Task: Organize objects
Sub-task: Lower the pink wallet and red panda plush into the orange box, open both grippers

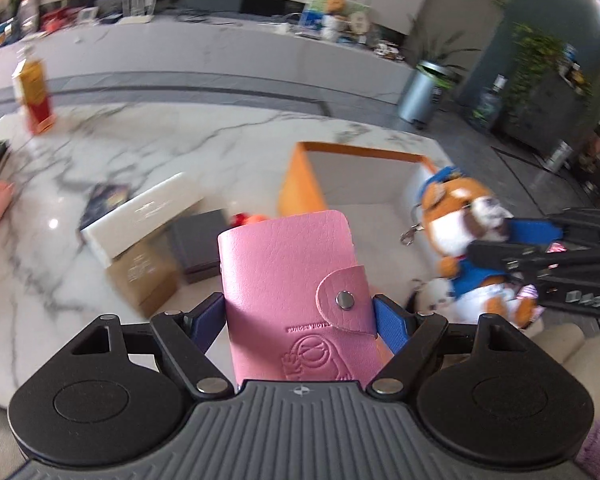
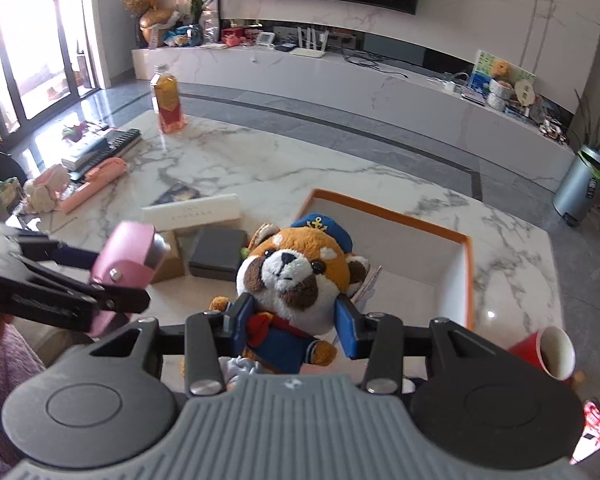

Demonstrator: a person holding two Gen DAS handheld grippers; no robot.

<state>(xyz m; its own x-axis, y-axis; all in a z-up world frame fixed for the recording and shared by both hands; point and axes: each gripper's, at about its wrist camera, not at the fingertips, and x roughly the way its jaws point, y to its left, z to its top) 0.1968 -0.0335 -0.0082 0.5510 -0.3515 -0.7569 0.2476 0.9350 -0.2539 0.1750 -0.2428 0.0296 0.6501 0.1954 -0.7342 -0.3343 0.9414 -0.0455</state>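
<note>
Wallet [image 1: 300,296] sits clenched in left tongs [image 1: 300,320]; right tongs [image 2: 296,316] grip plush fox [image 2: 296,272].

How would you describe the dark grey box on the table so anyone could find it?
On the marble table, look left of the orange-rimmed box. The dark grey box lies flat there, between a brown carton and the plush; it is the darkest, behind a long white box.

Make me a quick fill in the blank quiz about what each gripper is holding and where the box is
The left gripper is shut on a pink ____.
The right gripper clamps a plush toy wearing a ____ sailor cap.
The open box with the ____ rim sits on the marble table.

Missing words: card holder; blue; orange
</note>
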